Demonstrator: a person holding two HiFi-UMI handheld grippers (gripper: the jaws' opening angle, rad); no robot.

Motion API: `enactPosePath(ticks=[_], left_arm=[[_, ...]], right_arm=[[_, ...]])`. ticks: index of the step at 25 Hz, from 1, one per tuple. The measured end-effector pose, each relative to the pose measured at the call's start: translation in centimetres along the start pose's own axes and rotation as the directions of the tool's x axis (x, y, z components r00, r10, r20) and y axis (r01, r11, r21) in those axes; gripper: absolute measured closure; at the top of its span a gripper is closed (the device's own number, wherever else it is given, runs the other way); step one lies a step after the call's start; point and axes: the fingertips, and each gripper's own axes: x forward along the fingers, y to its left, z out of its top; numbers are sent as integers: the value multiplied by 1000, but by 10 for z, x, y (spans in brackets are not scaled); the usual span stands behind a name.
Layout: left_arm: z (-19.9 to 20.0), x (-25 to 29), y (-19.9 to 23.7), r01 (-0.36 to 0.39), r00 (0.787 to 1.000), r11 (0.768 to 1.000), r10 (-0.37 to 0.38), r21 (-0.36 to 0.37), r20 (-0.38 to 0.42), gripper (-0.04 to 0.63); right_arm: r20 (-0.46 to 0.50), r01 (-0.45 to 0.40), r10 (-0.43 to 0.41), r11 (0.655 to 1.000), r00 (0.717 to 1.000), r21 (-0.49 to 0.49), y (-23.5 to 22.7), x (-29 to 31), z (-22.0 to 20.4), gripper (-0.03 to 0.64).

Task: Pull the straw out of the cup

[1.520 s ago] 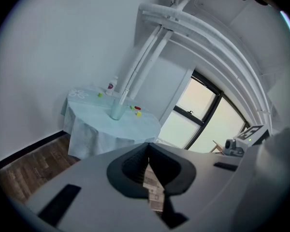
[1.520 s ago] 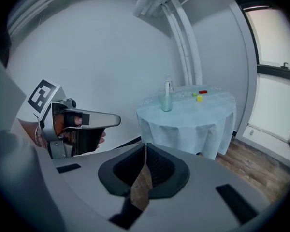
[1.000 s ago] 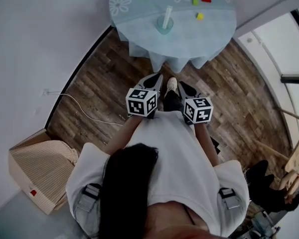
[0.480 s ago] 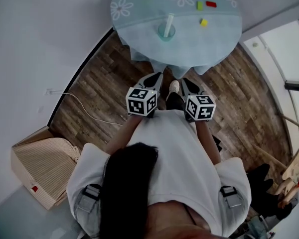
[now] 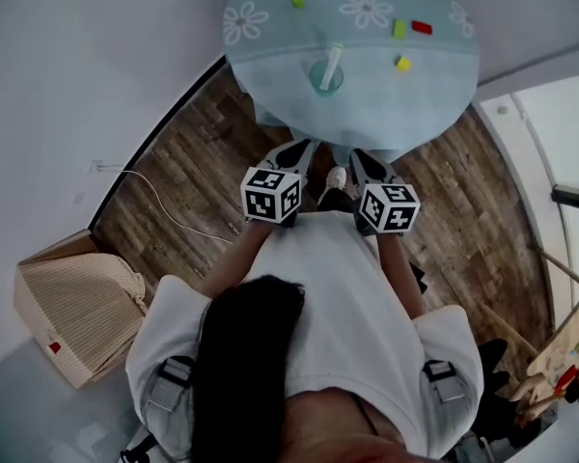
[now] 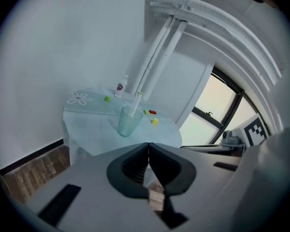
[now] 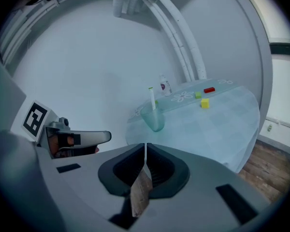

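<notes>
Right gripper (image 7: 145, 146) and left gripper (image 6: 148, 146), both clenched and empty, well short of cup (image 5: 325, 77); straw (image 5: 334, 58) stands near-upright inside, about equally near each.

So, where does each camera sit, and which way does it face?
Head view: on the person's head, facing steeply down at floor and table; shows hair, left gripper, right gripper.
Left gripper view: on that gripper, facing cup past its shut jaws; right gripper at right.
Right gripper view: on that gripper, same aim, jaws shut; left gripper at left.
All share cup and straw.
</notes>
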Motion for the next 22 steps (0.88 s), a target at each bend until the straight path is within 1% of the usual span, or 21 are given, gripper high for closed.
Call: enactPosePath(ticks=[3, 9, 13, 17, 20, 22], left_arm=[[9, 10, -1, -7, 1000, 1000, 8, -5, 13, 584], [32, 29, 0, -23, 995, 999, 28, -48, 92, 584], [42, 39, 5, -68, 991, 995, 76, -70, 111, 584], [50, 44, 13, -120, 982, 986, 134, -114, 132, 584], [55, 49, 16, -137, 977, 980, 158, -145, 144, 584], [58, 53, 16, -147, 974, 977, 170, -153, 151, 584]], right_arm=[[22, -40, 40, 999, 999, -13, -5, 5, 15, 580], [73, -132, 136, 990, 988, -53, -17, 13, 47, 580], [72, -147, 154, 984, 985, -97, -27, 20, 63, 579], [71, -158, 170, 976, 983, -151, -33, 26, 77, 578], [75, -157, 172, 972, 982, -174, -41, 29, 86, 578], [80, -158, 174, 972, 982, -173, -48, 31, 91, 578]])
